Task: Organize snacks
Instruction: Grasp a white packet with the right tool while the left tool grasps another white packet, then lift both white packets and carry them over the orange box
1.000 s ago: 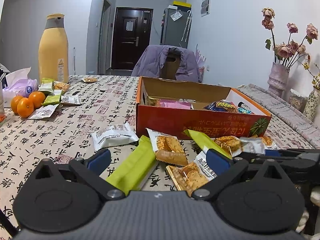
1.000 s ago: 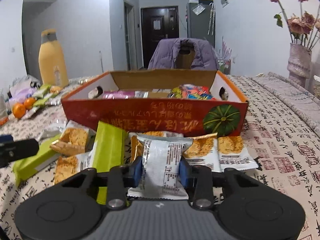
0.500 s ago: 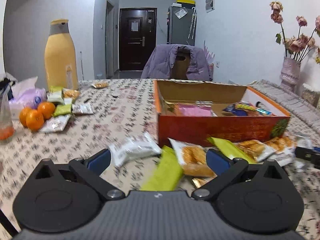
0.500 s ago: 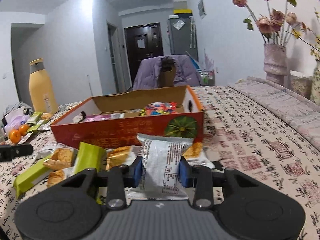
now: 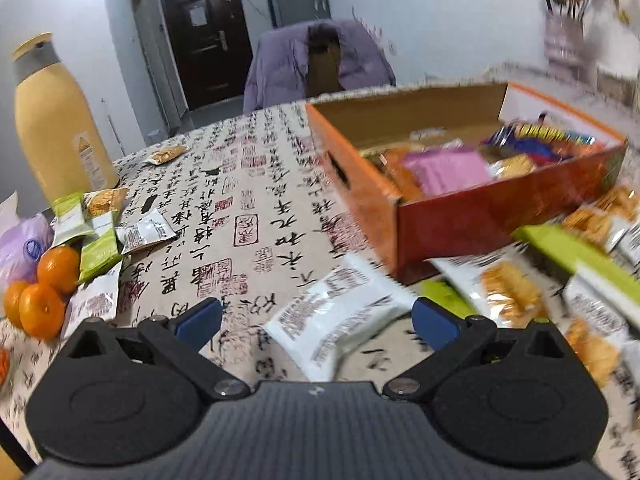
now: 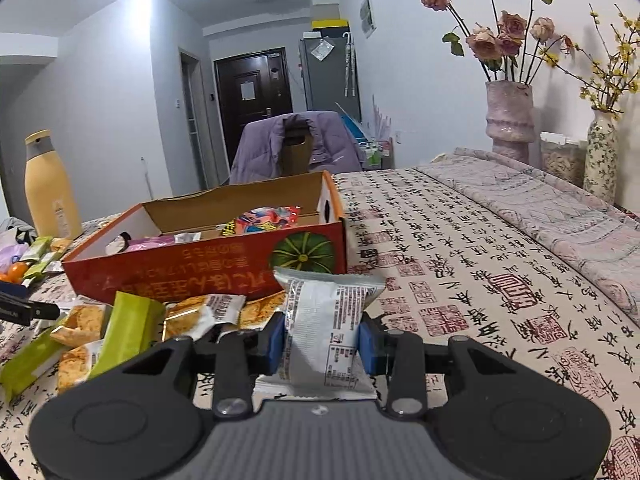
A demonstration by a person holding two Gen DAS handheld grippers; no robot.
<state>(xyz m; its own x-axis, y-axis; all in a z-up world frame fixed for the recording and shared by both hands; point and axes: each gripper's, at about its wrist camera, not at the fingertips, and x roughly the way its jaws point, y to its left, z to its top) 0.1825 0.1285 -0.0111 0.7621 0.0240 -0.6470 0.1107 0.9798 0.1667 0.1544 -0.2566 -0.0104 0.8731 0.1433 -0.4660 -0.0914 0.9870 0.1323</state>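
The right tool (image 6: 320,346) was pinching a silvery-white snack packet (image 6: 326,320) between its blue pads, the packet standing upright with its crimped top seam uppermost and its printed back facing the camera, held clear of the desk (image 6: 460,248) just in front of the near long wall of the orange box (image 6: 208,260). Its long axis ran roughly vertical, top seam pointing up and slightly away toward the box's pumpkin-printed corner. To do this step well, I judged the packet should be carried up over that near wall before the pads let go, tipped so its long axis lay along the box's length and it dropped flat among the wrappers already inside rather than catching on the rim; the grip on a soft, air-filled pouch looked light, so a slow carry seemed wise. The left tool (image 5: 316,320) stood spread wide with nothing between its pads, poised above a second white packet (image 5: 340,316) lying flat on the desk near the box's near-left corner, its long axis slanting from lower left to upper right toward that corner. Beyond it lay loose green bars (image 5: 580,260) and cracker packets (image 5: 504,288) along the box's front, and farther off a small heap of snacks (image 5: 100,232) beside the oranges (image 5: 40,300) toward the desk's left edge
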